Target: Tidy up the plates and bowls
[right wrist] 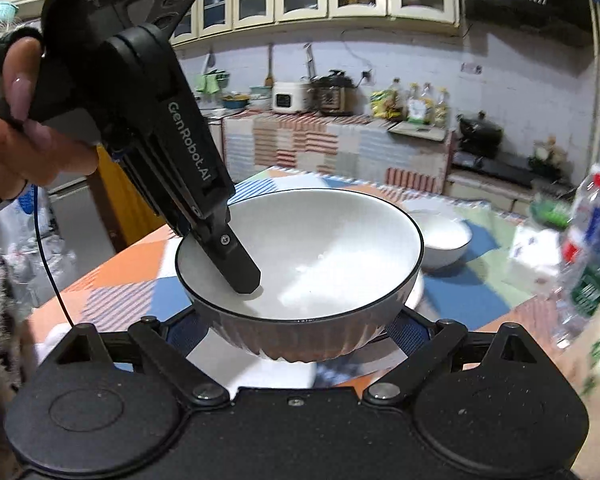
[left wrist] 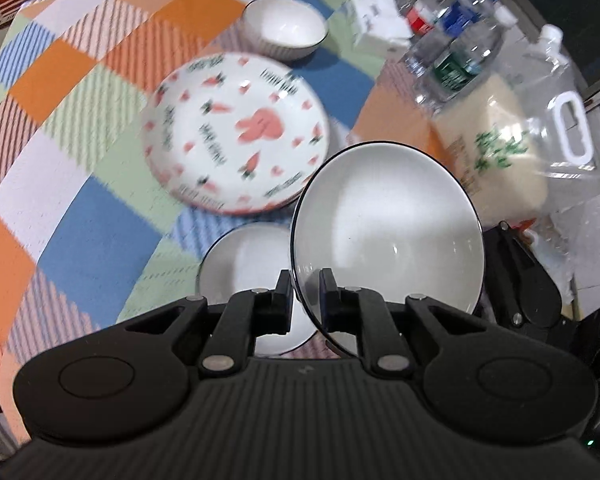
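My left gripper (left wrist: 305,296) points steeply down, its two fingers pinched tight on a thin rim caught between my pads. A hand (right wrist: 16,128) wraps its handle. My right gripper's (right wrist: 300,344) linkages splay wide; its fingertips are hidden, so I cannot tell their state.

The left wrist view looks steeply down from above the table (left wrist: 80,160), along the left gripper (left wrist: 305,280), close over a white bowl (left wrist: 384,232) clamped by its rim. The right wrist view sits lower and nearer the table edge, facing more level across the table toward the far kitchen counter (right wrist: 340,136). Both views share the white bowl (right wrist: 300,264), the left gripper (right wrist: 242,276), a far bowl (left wrist: 284,26) (right wrist: 446,240), and the water bottles (left wrist: 456,36) (right wrist: 596,240) on the right.
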Motion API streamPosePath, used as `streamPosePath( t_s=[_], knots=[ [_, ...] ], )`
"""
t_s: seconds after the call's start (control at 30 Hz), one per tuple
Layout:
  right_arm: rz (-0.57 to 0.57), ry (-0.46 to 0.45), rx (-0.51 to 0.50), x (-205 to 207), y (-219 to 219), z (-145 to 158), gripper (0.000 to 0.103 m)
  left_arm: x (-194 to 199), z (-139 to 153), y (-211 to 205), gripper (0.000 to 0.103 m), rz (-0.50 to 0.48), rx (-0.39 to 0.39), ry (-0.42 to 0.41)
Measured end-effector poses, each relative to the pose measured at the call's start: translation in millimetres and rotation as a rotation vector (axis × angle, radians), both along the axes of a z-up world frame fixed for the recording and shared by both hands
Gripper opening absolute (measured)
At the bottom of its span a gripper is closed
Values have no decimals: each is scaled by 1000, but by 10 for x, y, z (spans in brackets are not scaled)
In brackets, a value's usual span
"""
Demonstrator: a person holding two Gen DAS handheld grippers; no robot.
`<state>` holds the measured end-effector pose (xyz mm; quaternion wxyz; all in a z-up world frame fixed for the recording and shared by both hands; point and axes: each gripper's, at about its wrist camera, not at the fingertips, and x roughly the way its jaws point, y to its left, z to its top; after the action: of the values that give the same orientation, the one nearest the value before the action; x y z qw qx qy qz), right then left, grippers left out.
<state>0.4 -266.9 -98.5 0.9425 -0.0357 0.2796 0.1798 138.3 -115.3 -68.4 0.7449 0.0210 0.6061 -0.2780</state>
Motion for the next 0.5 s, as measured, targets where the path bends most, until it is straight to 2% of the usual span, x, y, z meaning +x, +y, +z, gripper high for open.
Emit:
streamPosePath(
  t_s=[0.13, 0.27, 0.37, 0.5],
  knots=[
    [41, 53, 5, 53, 109, -173, 97, 22, -260, 135, 11, 35, 46, 55],
    [76, 145, 24, 181, 170, -375, 97, 51, -536, 207, 11, 65, 82, 113],
    [95, 201, 14, 243, 217, -482, 97, 60, -702, 247, 12, 73, 99, 151],
    [127, 232, -22, 246, 278, -545, 97, 60, -832, 280, 12, 86, 113, 177]
  ],
)
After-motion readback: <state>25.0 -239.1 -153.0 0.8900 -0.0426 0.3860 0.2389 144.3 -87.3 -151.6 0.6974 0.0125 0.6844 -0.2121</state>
